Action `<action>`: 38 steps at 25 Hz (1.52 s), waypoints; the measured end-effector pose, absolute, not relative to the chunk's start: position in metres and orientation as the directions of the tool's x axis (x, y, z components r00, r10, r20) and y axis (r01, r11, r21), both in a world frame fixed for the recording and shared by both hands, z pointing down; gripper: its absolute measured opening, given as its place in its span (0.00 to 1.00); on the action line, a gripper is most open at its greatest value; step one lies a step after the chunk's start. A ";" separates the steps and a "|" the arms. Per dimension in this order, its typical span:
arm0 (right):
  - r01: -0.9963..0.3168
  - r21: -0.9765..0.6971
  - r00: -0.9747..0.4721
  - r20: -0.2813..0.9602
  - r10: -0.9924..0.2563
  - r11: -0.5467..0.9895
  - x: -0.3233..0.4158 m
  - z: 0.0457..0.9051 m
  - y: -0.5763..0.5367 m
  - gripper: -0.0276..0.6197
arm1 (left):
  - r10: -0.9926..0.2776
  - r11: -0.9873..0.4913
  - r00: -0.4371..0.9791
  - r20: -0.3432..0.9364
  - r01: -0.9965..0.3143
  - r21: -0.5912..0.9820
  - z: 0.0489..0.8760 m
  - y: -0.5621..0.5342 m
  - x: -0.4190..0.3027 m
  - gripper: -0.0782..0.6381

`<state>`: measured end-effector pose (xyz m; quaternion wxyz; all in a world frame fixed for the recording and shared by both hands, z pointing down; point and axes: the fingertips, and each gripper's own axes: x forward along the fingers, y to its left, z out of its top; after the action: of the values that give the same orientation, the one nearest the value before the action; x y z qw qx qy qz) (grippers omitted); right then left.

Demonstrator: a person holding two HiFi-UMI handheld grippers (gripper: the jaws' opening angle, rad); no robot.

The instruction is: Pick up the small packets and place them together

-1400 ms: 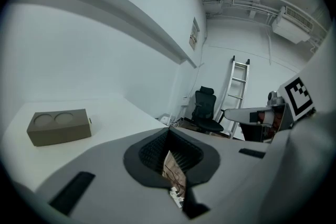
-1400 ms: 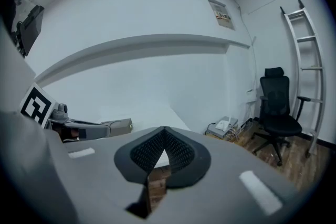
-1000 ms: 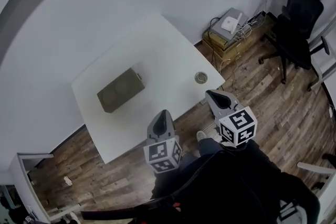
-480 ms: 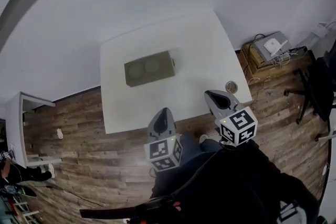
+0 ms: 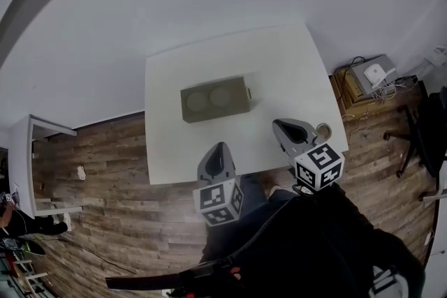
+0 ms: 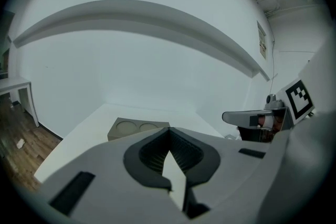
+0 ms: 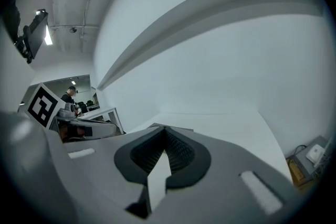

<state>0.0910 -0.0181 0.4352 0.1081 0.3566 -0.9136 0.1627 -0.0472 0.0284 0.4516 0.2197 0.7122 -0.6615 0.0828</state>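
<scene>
Small packets not made out in any view, perhaps too small, perhaps hidden; look and whereabouts impossible to tell. Left tongs (image 6: pixel 169 129) closed tip to tip and empty; right tongs (image 7: pixel 164 129) likewise shut on nothing. Both held side by side but apart at the near edge of the white surface (image 5: pixel 279 59) and pointed across it, probably kept closed for the approach with nothing yet to grasp. Beyond them, mid-surface, an olive box (image 5: pixel 215 99) with two round recesses on top. Just beside the right tongs, at the surface's right edge, a small round object (image 5: pixel 323 130). All around, wooden floor (image 5: pixel 98 178).
</scene>
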 end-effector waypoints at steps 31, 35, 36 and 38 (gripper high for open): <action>-0.693 -0.212 -0.702 0.416 -0.578 0.689 0.028 0.471 -0.131 0.03 | -0.838 -0.106 0.219 0.500 -0.964 0.244 0.498 -0.099 -0.126 0.11; -0.655 -0.223 -0.734 0.413 -0.538 0.722 0.032 0.468 -0.138 0.03 | -0.836 -0.100 0.213 0.507 -0.965 0.241 0.492 -0.100 -0.115 0.11; -0.643 -0.222 -0.743 0.415 -0.526 0.733 0.032 0.469 -0.140 0.03 | -0.836 -0.095 0.209 0.508 -0.966 0.240 0.492 -0.101 -0.115 0.11; -0.616 -0.215 -0.759 0.421 -0.497 0.758 0.031 0.471 -0.144 0.03 | -0.835 -0.081 0.198 0.513 -0.967 0.241 0.494 -0.103 -0.118 0.11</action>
<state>0.0310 -0.1443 0.4710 0.1720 0.3018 -0.9216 0.1730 -0.1181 -0.1027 0.4936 0.2707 0.7250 -0.6215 0.1218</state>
